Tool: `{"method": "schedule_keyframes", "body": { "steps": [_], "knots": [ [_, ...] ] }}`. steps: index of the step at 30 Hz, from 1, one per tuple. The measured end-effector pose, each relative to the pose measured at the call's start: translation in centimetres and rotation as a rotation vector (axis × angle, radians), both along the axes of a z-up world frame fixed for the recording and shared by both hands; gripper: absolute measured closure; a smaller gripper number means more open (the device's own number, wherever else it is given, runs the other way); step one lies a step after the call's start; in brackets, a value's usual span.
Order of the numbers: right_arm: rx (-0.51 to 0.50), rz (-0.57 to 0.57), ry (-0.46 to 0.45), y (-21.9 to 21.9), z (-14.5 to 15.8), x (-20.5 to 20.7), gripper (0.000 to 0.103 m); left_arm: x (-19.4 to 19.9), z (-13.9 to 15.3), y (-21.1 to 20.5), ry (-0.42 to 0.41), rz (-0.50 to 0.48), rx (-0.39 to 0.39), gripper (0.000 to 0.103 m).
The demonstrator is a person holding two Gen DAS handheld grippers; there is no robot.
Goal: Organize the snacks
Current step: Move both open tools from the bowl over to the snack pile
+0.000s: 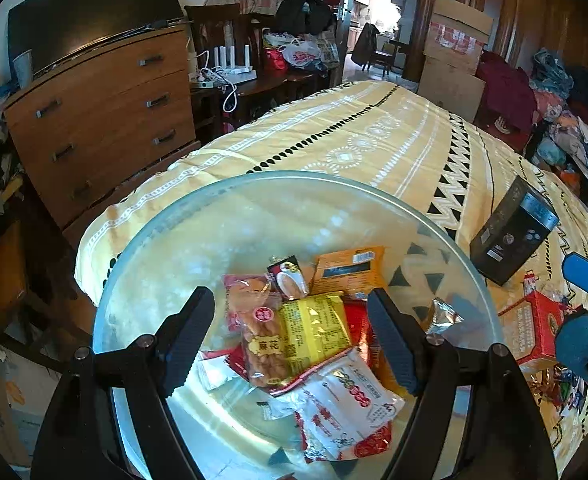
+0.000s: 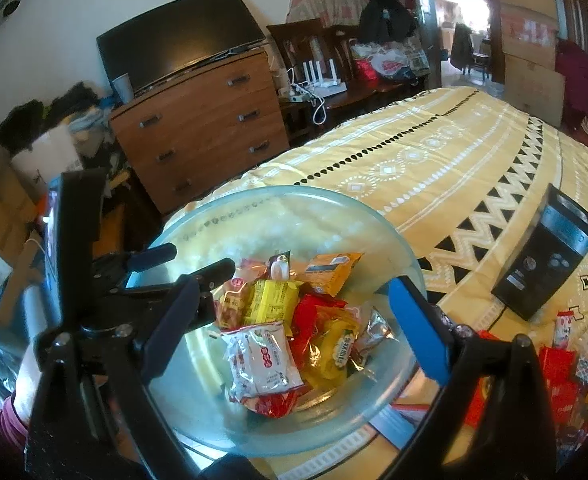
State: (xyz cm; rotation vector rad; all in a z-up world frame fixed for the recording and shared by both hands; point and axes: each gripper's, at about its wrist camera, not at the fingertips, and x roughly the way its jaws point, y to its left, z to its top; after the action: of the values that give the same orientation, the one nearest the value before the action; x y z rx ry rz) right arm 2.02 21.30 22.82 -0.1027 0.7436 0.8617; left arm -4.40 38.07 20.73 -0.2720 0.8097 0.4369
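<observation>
A clear glass bowl (image 1: 294, 175) (image 2: 294, 190) stands on the yellow patterned tablecloth (image 1: 374, 132) and holds a pile of snack packets. Among them are a yellow packet (image 1: 314, 328) (image 2: 270, 300), a white packet with red print (image 1: 346, 404) (image 2: 262, 360) and an orange packet (image 1: 350, 268) (image 2: 330, 272). My left gripper (image 1: 290, 338) (image 2: 202, 258) hangs open over the pile, with nothing between its black fingers. My right gripper (image 2: 294, 332) (image 1: 566, 300), with blue pads, is also open above the bowl's right side and holds nothing.
A black box (image 1: 510, 236) (image 2: 542, 264) stands on the cloth to the right of the bowl. A red box (image 1: 530, 328) and loose red snack packets (image 2: 566, 364) lie at the near right. A wooden dresser (image 1: 102, 120) with a TV is beyond the table's left edge.
</observation>
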Motion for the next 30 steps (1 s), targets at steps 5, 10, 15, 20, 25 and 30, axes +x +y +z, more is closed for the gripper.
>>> {"method": "schedule_keyframes", "body": {
  "steps": [5,10,15,20,25,30],
  "knots": [
    [0.059,-0.029,-0.034,-3.6,0.0,-1.5,0.006,-0.5,1.1,-3.0,-0.057,-0.079,0.008,0.023],
    [0.082,-0.136,-0.034,-9.5,-1.3,-2.7,0.006,-0.2,1.5,-9.3,-0.091,-0.253,0.044,0.023],
    [0.069,-0.277,0.012,-16.3,-3.9,-3.4,0.007,0.0,1.6,-15.5,-0.128,-0.385,0.061,0.023],
    [0.016,-0.348,0.003,-20.2,-5.7,-4.4,0.007,-0.3,2.0,-19.0,-0.173,-0.44,0.051,0.023],
    [-0.002,-0.422,0.08,-24.2,-9.0,-4.0,0.007,-0.4,1.6,-20.7,-0.166,-0.444,0.045,0.023],
    [-0.016,-0.456,0.152,-26.7,-12.3,-3.8,0.012,-0.3,0.8,-22.8,-0.167,-0.496,0.024,0.023]
  ]
}}
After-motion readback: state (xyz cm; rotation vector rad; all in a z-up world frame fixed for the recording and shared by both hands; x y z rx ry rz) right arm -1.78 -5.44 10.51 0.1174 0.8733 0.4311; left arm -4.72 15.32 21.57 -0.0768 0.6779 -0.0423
